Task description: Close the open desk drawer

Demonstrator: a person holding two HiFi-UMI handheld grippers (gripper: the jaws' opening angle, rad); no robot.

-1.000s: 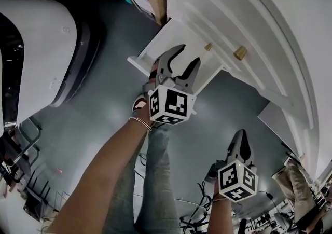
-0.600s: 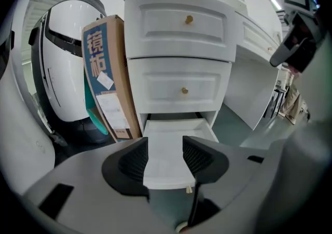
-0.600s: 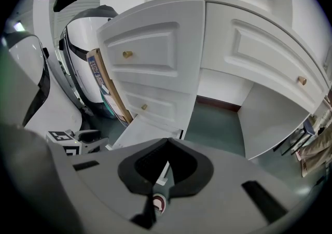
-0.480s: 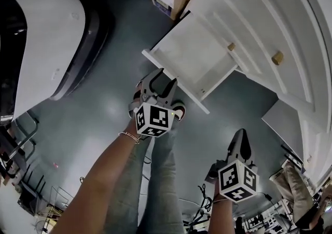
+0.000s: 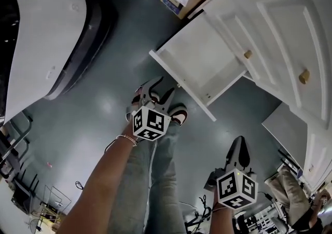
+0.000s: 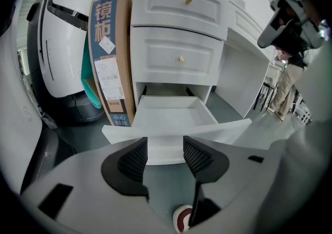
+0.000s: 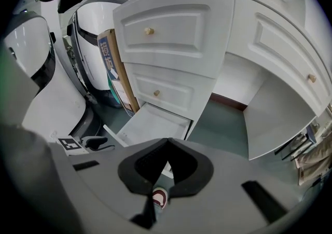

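Note:
The bottom drawer (image 5: 199, 64) of the white desk stands pulled out and empty, its front panel (image 5: 181, 85) toward me. In the left gripper view the drawer (image 6: 174, 112) lies just beyond the jaws. My left gripper (image 5: 158, 92) hangs open a little short of the front panel, touching nothing. The left gripper (image 6: 165, 156) has only floor between its fingers. My right gripper (image 5: 239, 143) is shut and empty, lower right, well clear of the drawer. From the right gripper (image 7: 166, 143) the drawer (image 7: 150, 124) shows further off.
Two closed drawers with brass knobs (image 6: 181, 59) sit above the open one. A tall cardboard box (image 6: 109, 51) leans beside the desk's left side. A big white machine (image 5: 36, 36) fills the left. My shoe (image 5: 179, 114) is under the left gripper. A person (image 5: 295, 189) stands at far right.
The left gripper has drawn back from over the drawer's front panel to a spot short of it. The drawer stays open. The right gripper has barely moved.

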